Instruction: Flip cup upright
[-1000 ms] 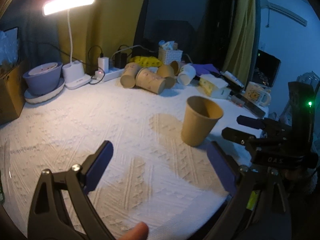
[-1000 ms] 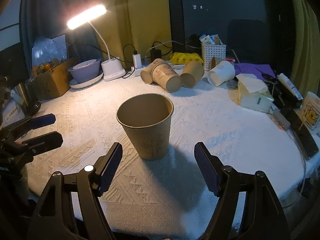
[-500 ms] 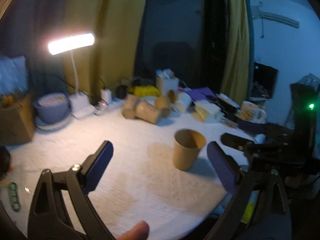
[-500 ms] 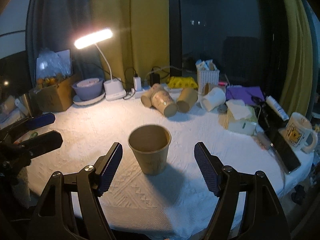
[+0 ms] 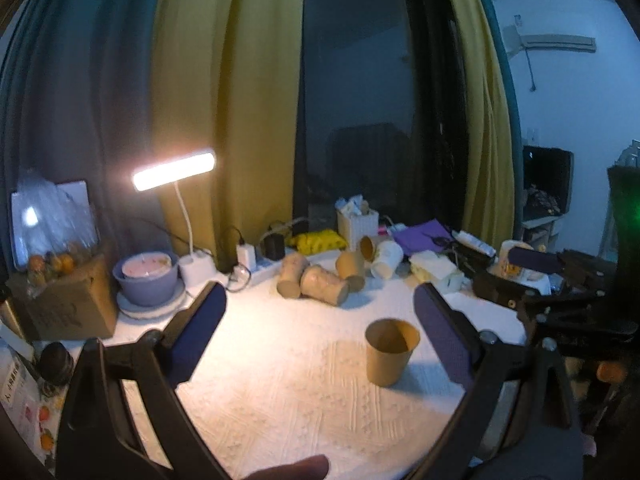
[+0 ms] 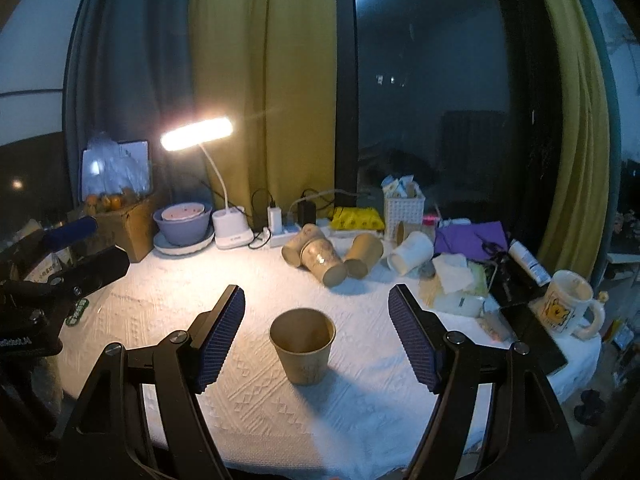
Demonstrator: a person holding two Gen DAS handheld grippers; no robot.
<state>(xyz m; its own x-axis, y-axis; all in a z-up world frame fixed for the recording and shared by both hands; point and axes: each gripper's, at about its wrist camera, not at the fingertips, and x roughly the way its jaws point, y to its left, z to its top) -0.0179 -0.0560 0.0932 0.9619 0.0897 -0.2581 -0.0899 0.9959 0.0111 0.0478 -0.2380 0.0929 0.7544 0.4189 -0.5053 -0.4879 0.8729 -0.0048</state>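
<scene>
The cup [image 6: 302,350] stands upright, mouth up, on the white cloth [image 6: 248,412] near the front edge of the surface [image 6: 576,364], clear of both tools. In the right wrist view it sits between the two blue pads, touching neither.

The right gripper [image 6: 316,340] is spread wide and holds nothing. Compared with a second ago it has drawn back and risen: the cup then filled the centre of its view, close to the pads, and now appears smaller and farther off, with more cloth showing in front of it. The cup itself has not shifted on the cloth.

The left gripper [image 5: 320,332] is likewise spread wide and empty. Its view has tilted upward since the earlier frame; the curtains [image 5: 224,80] and dark window [image 5: 360,100] now fill the upper half, and the cup [image 5: 390,350] sits lower right, just inside the right pad's line but apart from it. A fingertip [image 5: 296,470] shows at the bottom edge of that view.

At the back edge, a cluster of paper cups [image 6: 328,256] lies on its side, unchanged in position. The lamp [image 6: 198,134] is lit at the back left, next to a purple bowl [image 6: 182,224] on a plate. A white basket [image 6: 404,210] stands behind the fallen cups. A mug [image 6: 568,302] stands at the right edge, beside a tissue pack [image 6: 456,280].
</scene>
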